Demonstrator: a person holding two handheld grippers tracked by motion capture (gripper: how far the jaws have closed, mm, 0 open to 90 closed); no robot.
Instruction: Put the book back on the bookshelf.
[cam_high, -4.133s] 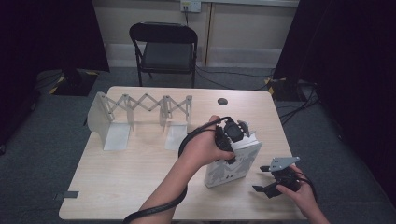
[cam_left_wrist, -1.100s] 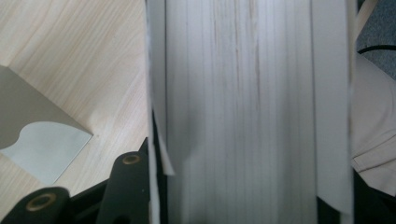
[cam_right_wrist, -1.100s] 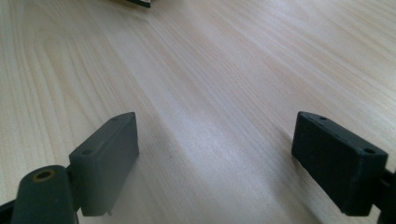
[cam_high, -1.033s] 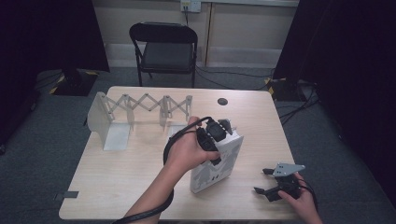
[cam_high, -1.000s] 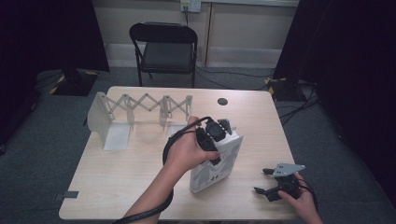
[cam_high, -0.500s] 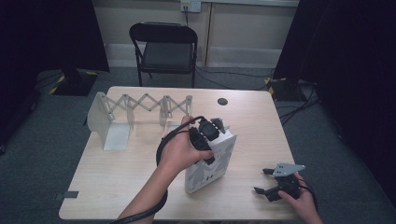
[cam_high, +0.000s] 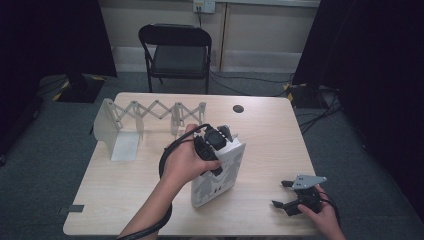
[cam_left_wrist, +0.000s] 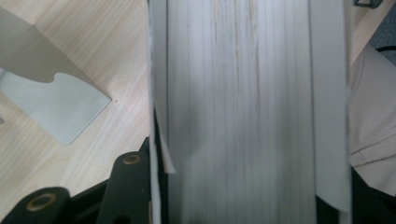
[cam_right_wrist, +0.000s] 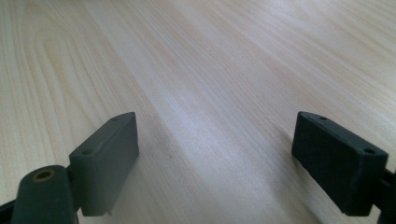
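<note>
A: Book first: it stands upright on its bottom edge near the middle of the table, a little toward the near side, with the left gripper clamped over its top edge. In the left gripper view the page block runs straight up between the jaws, a cover on each side.

B: So the grip is on the whole thickness?

A: It looks that way, but one cover edge peels away from the pages there. If the pads hold mainly the covers, I'd expect the pages to sag or fan out on a lift.

B: And the other hand?

A: The right gripper rests low at the near right of the table, well apart from the book, its jaws spread wide over bare wood with nothing between them. It gives no support.

B: Then tipping is the main worry.

A: Yes. A tall book held only at the top can swing about that grip and topple, or its bottom edge can skid on the smooth wood.

B: Where would it be going?

A: Probably to the white accordion rack at the far left, whose end panel shows beside the book. Arriving tilted, the book could knock the light rack, push it or fold it up.
</note>
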